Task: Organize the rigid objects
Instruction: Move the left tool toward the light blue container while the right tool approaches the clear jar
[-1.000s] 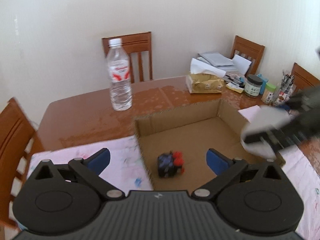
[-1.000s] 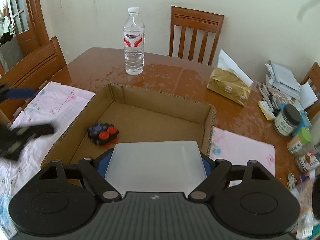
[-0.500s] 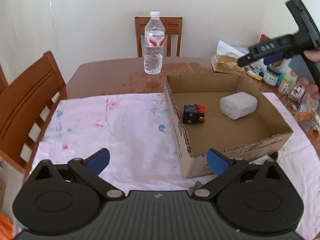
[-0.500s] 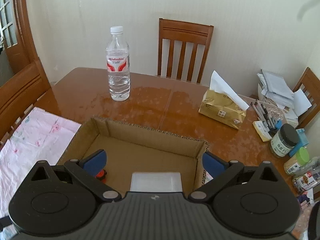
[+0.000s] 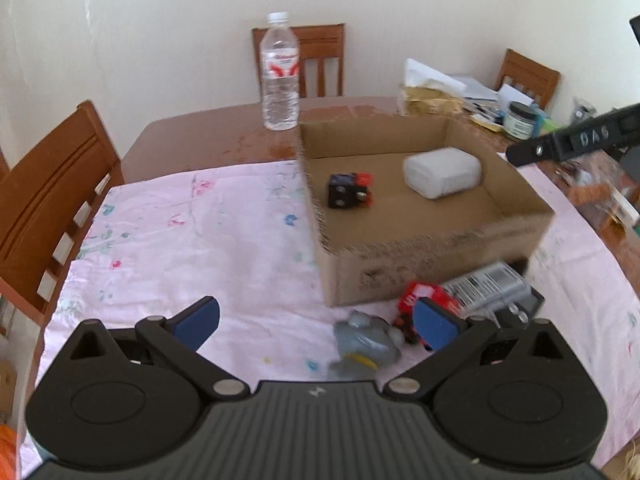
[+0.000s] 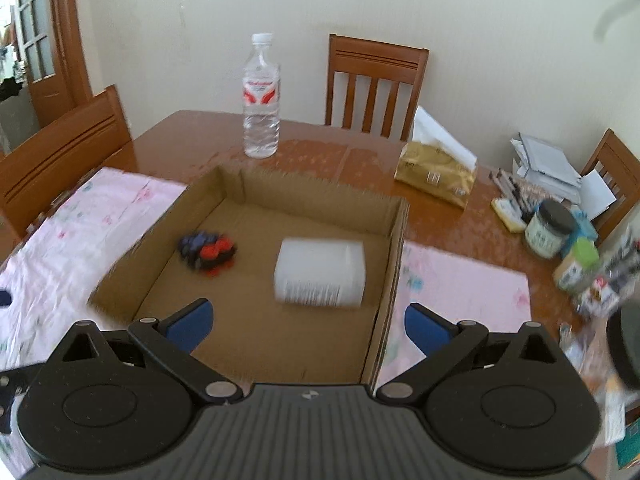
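An open cardboard box [image 5: 436, 256] stands on the pink cloth; it also shows in the right wrist view [image 6: 394, 248]. Inside lie a white plastic case [image 5: 442, 172] [image 6: 320, 272] and a black-and-red cube toy [image 5: 349, 190] [image 6: 208, 250]. In front of the box lie a grey toy [image 5: 366, 340], a red toy [image 5: 420, 300] and a clear packaged item [image 5: 486, 286]. My left gripper [image 5: 316, 320] is open and empty above the cloth near the grey toy. My right gripper [image 6: 306, 322] is open and empty above the box's near side.
A water bottle [image 5: 280, 76] stands on the wooden table [image 5: 192, 140] behind the box. A tissue pack [image 6: 436, 172], jars [image 6: 548, 228], pens and papers crowd the right side. Wooden chairs [image 5: 48, 200] surround the table.
My right gripper let go of the white case, which now lies in the box, and pulled back. My left gripper drew back toward the loose toys in front of the box.
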A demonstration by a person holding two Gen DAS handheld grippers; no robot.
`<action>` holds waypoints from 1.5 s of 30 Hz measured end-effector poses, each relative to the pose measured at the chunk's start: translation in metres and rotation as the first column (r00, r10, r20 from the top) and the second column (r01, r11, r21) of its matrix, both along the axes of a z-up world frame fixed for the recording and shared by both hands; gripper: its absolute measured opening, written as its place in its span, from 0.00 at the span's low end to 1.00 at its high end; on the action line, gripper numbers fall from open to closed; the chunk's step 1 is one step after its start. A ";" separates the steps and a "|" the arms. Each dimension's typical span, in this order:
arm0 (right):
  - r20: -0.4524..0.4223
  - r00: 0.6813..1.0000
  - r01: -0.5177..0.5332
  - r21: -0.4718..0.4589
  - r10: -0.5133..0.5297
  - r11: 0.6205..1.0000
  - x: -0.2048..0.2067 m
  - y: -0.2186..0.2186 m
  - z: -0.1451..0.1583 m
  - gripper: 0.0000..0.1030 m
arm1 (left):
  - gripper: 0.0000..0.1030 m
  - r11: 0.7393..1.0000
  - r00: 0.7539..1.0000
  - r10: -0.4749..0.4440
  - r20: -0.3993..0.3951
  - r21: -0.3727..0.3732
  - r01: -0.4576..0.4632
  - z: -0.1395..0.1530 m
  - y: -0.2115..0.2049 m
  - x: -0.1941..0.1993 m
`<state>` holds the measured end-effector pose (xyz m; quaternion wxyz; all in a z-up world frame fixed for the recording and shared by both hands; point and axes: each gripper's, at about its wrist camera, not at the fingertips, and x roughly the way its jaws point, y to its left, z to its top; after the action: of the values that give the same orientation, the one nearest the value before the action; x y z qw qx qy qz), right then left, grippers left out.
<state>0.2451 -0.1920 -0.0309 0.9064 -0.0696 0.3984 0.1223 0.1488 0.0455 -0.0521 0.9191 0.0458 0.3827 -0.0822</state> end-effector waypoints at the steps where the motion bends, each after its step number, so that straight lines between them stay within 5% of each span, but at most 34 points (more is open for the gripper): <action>1: -0.001 1.000 0.004 -0.007 -0.004 1.000 -0.010 0.000 -0.004 1.00 | 0.99 1.000 1.000 0.004 -0.007 0.007 -0.004 -0.002 -0.003 -0.003; 15: -0.076 0.997 0.018 0.025 -0.016 1.000 -0.095 -0.010 -0.032 1.00 | 0.99 0.998 0.987 -0.040 -0.156 -0.054 0.032 -0.034 -0.043 -0.035; 27: -0.127 0.990 -0.063 0.013 0.064 0.998 -0.102 -0.008 -0.046 1.00 | 1.00 1.000 0.976 -0.005 -0.217 -0.031 -0.001 -0.058 -0.042 -0.035; 31: -0.147 0.978 -0.148 0.022 0.149 0.989 -0.098 0.001 -0.050 1.00 | 1.00 0.995 0.973 0.025 -0.228 -0.088 -0.046 -0.062 -0.025 -0.037; 39: -0.193 0.902 -0.388 0.034 0.387 0.921 -0.081 0.031 -0.063 1.00 | 0.99 0.992 0.971 0.059 -0.232 -0.096 -0.083 -0.054 -0.007 -0.050; 45: -0.311 0.805 -0.508 0.078 0.505 0.858 -0.077 0.042 -0.076 1.00 | 0.99 0.991 0.971 0.052 -0.235 -0.106 -0.079 -0.052 -0.002 -0.059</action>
<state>0.1679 -0.1496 -0.1068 0.7634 -0.1564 0.5076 0.3675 0.0897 0.0430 -0.1038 0.8714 -0.0294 0.4834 -0.0784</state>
